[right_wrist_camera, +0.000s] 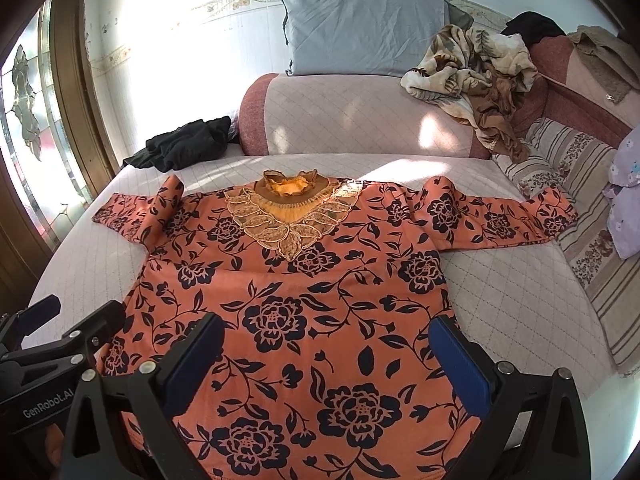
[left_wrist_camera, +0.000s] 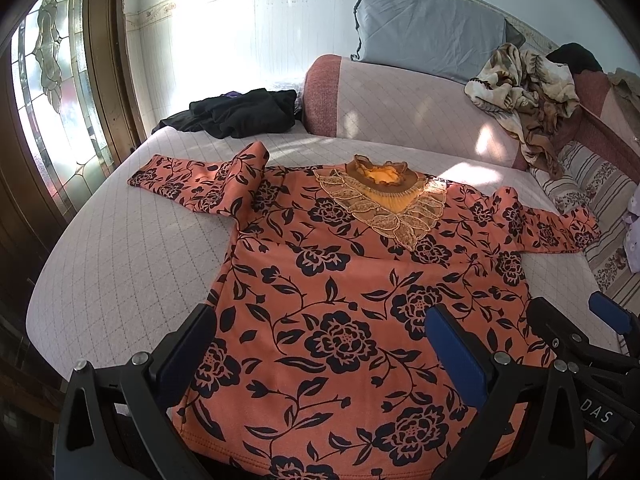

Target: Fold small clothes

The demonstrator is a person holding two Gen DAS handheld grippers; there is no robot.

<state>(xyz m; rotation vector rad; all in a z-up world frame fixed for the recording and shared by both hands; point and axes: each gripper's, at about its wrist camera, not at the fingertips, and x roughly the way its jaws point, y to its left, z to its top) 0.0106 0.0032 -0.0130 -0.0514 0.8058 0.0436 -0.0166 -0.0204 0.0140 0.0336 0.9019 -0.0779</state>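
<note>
An orange top with black flowers [left_wrist_camera: 340, 280] lies flat, front up, on the bed, with both sleeves spread out. It has a lace collar [left_wrist_camera: 380, 196]. It also shows in the right wrist view [right_wrist_camera: 304, 292], with its collar [right_wrist_camera: 292, 208]. My left gripper [left_wrist_camera: 320, 344] is open and empty, above the hem's left part. My right gripper [right_wrist_camera: 326, 356] is open and empty, above the hem's right part. The right gripper shows in the left wrist view [left_wrist_camera: 576, 320], and the left gripper in the right wrist view [right_wrist_camera: 72, 316].
The quilted pale mattress [left_wrist_camera: 120, 248] ends at a rounded left edge by a stained-glass door [left_wrist_camera: 52, 92]. A black garment [left_wrist_camera: 240, 114] lies at the back left. A bolster [left_wrist_camera: 400, 96], a grey pillow [left_wrist_camera: 424, 28], a floral blanket [left_wrist_camera: 524, 88] and a striped cushion [left_wrist_camera: 600, 208] are behind and right.
</note>
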